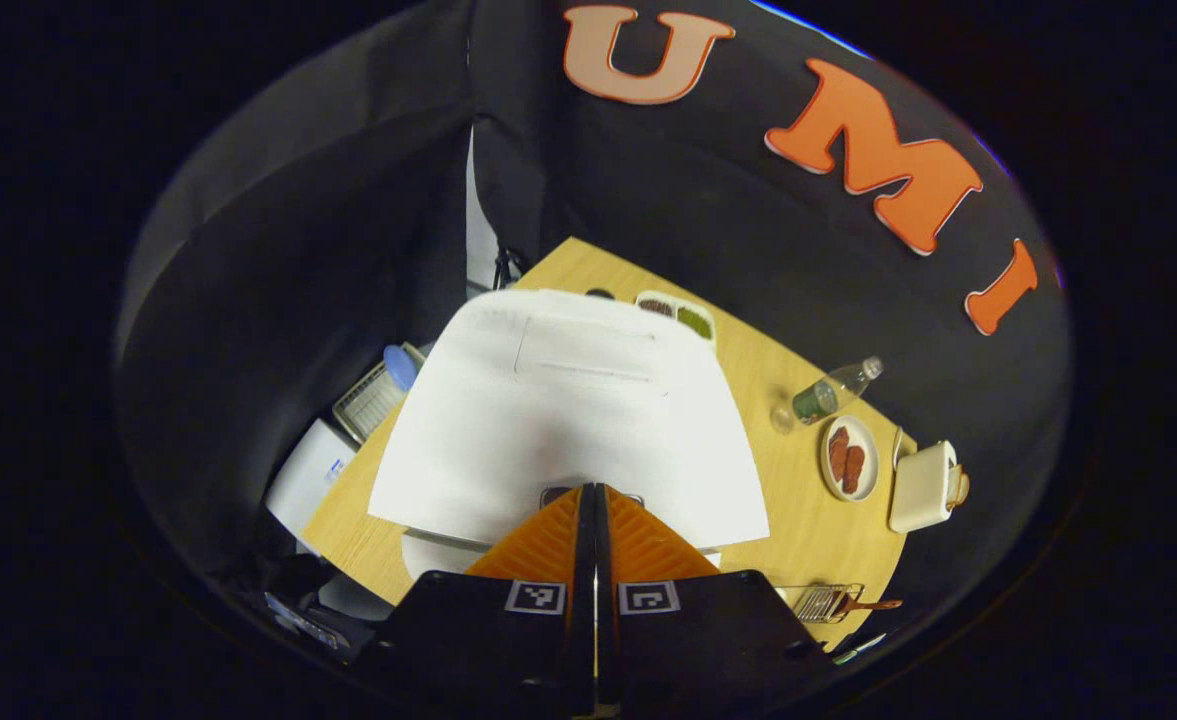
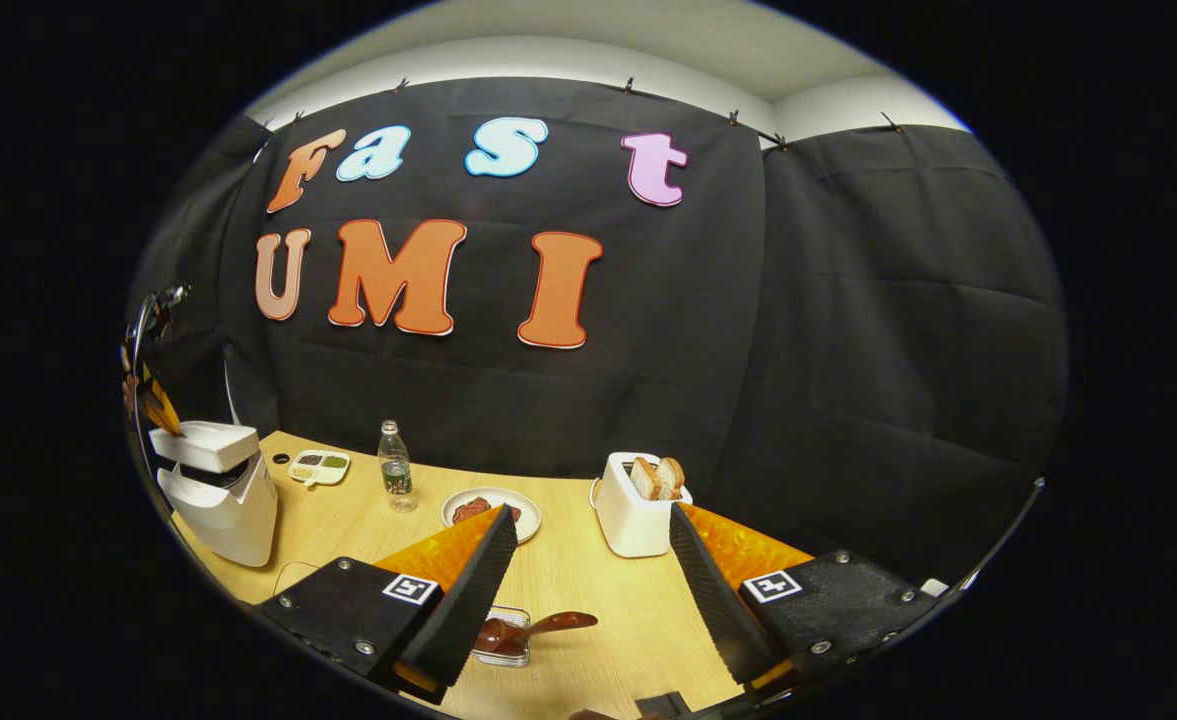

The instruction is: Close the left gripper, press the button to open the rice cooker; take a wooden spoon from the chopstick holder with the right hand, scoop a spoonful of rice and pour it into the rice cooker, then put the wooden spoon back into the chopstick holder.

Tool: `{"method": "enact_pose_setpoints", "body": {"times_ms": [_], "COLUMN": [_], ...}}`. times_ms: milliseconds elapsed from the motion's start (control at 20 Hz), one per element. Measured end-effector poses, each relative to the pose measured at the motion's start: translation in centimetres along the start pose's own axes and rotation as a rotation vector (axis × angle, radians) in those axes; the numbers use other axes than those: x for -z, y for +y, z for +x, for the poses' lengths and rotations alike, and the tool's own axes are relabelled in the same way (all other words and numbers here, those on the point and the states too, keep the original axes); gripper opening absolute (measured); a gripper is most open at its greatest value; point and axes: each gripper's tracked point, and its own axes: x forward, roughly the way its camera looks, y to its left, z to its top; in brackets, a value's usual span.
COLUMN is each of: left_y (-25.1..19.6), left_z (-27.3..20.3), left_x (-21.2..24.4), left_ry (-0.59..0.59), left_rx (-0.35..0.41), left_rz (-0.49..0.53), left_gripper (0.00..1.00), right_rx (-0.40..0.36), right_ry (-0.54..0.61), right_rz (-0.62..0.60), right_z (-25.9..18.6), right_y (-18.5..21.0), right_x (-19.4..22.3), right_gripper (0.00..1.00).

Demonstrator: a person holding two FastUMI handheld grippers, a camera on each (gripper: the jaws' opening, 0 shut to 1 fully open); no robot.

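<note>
In the left gripper view the left gripper [image 1: 594, 497] sits at the bottom centre with its two fingers pressed flat together, nothing between them, their tips at the near edge of the rice cooker [image 1: 563, 415]. The cooker's white lid spreads across the middle of that frame and hides the button, so whether the tips actually touch it cannot be made out. The lid also covers much of the table [image 1: 798, 520]; past its far edge a divided dish [image 1: 676, 315] peeks out, half cut off. To the right lie a plastic bottle [image 1: 833, 390], a plate [image 1: 849, 458] with dark food and a white toaster [image 1: 923, 487], and at the lower right a small clear container with the wooden spoon [image 1: 853, 604] lying in it, tiny and hard to read. In the right gripper view the rice cooker [image 2: 216, 490] stands at the far left edge with its lid lifted partly off the body, a gap showing under it, and the other gripper is a blurred sliver above it. The right gripper [image 2: 593, 560] is spread wide apart and holds nothing. Between its fingers, low in the frame, the wooden spoon [image 2: 533, 630] rests with its bowl in the clear container [image 2: 503, 640], which the left finger partly overlaps. Beyond stand the toaster [image 2: 633, 515] with bread slices, the plate [image 2: 491, 510] and the bottle [image 2: 395, 470].
</note>
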Motion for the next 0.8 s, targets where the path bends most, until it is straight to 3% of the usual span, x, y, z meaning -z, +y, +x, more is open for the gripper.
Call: {"method": "enact_pose_setpoints", "body": {"times_ms": [150, 450, 800], "left_y": [0.5, -2.0, -4.9], "left_z": [-3.2, -8.4, -14.7], "left_x": [-4.0, -2.9, -1.1], "left_ry": [-0.197, -0.373, -0.583], "left_rx": [-0.024, 0.043, -0.025], "left_rz": [0.056, 0.106, 0.27], "left_gripper": [0.06, 0.08, 0.08], "right_rx": [-0.022, -0.076, -0.151], "right_ry": [0.013, 0.066, 0.201], "right_rz": [0.012, 0.026, 0.114], "right_z": [0.6, 2.0, 3.5], "right_y": [0.2, 0.9, 1.9], "right_x": [0.6, 3.1, 8.1], "right_gripper": [0.95, 0.95, 0.95]}}
